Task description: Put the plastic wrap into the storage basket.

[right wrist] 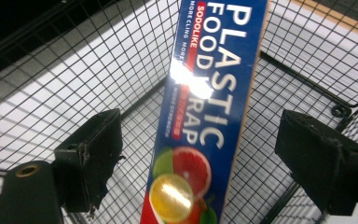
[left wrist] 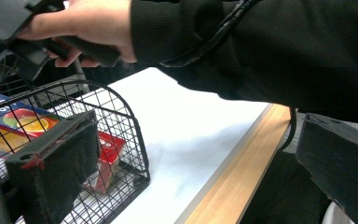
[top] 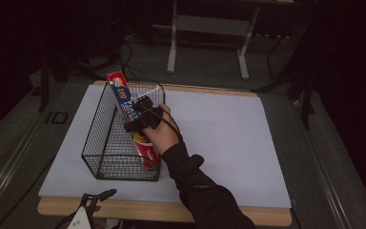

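A long blue and red plastic wrap box (top: pixel 123 97) leans tilted inside a black wire basket (top: pixel 100 138) on the left part of the table. Its far end sticks up over the basket's back rim. My right gripper (top: pixel 142 113) hovers over the box at mid length. In the right gripper view the jaws (right wrist: pixel 204 154) stand wide apart, with the box (right wrist: pixel 205 107) between them and a gap on each side. My left gripper (top: pixel 93 200) sits low at the table's near edge, left of the basket's front. Its jaws (left wrist: pixel 198 170) are open, with nothing between them.
A white sheet (top: pixel 219 133) covers the wooden table (top: pixel 138 210), with free room to the right of the basket. The person's dark sleeve (top: pixel 195 186) crosses the near middle. A metal frame (top: pixel 207 28) stands on the floor behind the table.
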`<state>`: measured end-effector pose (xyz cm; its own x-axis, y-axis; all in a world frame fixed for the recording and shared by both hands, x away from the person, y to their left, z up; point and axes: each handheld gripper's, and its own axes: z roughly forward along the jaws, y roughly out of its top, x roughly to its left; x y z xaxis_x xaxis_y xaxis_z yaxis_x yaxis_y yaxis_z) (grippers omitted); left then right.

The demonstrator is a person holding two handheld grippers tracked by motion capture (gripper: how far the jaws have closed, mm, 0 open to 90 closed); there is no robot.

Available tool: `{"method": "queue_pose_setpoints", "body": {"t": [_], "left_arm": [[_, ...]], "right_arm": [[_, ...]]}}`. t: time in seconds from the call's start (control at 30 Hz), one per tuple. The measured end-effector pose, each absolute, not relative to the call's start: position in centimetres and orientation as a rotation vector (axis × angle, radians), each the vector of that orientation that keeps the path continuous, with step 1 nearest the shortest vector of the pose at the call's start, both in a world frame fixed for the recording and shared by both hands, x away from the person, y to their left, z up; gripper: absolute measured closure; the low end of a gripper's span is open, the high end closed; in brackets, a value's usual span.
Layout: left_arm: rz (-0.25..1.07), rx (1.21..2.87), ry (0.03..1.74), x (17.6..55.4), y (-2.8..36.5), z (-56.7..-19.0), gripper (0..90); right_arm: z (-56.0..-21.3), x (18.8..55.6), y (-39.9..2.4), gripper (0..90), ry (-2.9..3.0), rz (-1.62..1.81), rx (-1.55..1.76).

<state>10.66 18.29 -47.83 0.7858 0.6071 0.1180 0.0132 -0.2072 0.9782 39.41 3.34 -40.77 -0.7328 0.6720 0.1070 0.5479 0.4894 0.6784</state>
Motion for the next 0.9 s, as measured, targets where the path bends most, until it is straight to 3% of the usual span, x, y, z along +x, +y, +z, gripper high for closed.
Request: {"method": "queue_pose_setpoints", "body": {"t": [0.43,0.9], "left_arm": [[0.581,1.723,0.499,10.8,18.1,-48.0,0.2],[0.58,1.73,0.501,10.9,17.9,-48.1,0.2]], "right_arm": [[-39.5,37.1,-2.1,13.8,2.526,1.139,1.022],[-40.5,35.0,-7.2,14.0,2.469,1.159,1.029]]}}
